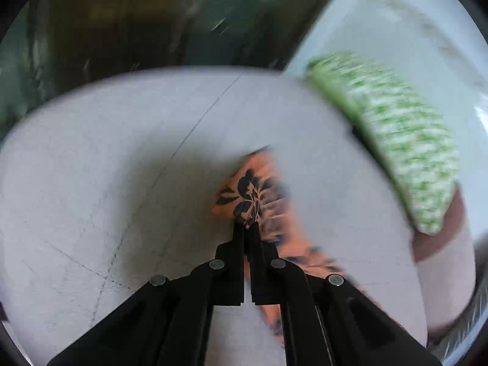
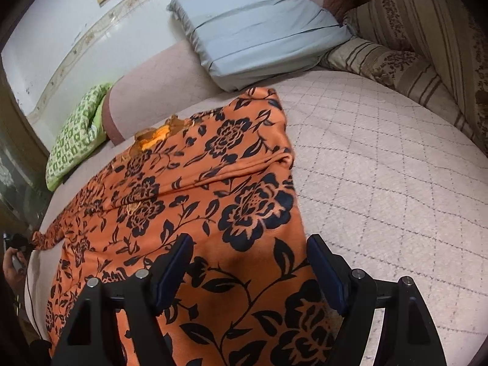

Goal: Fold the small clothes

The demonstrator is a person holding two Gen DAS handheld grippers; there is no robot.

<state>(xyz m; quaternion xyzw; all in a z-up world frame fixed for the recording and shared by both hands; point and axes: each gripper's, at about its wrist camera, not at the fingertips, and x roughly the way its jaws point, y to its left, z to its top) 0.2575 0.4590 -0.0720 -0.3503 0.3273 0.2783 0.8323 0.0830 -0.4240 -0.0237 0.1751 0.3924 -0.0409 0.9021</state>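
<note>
Two tools: left tool [image 1: 247, 227] pinches the orange garment's [image 2: 195, 189] edge, right tool [image 2: 250, 262] gapes above it, beside bare mattress [image 2: 396, 183].

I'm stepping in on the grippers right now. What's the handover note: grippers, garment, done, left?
Left gripper: jaws shut on a corner of the orange floral garment.
Right gripper: jaws open above the garment's near part, holding nothing.
Garment: spread on the quilted bed, beside a green patterned cloth and grey pillow.
Done: corner pinched.
Left: likely all the folds.
</note>
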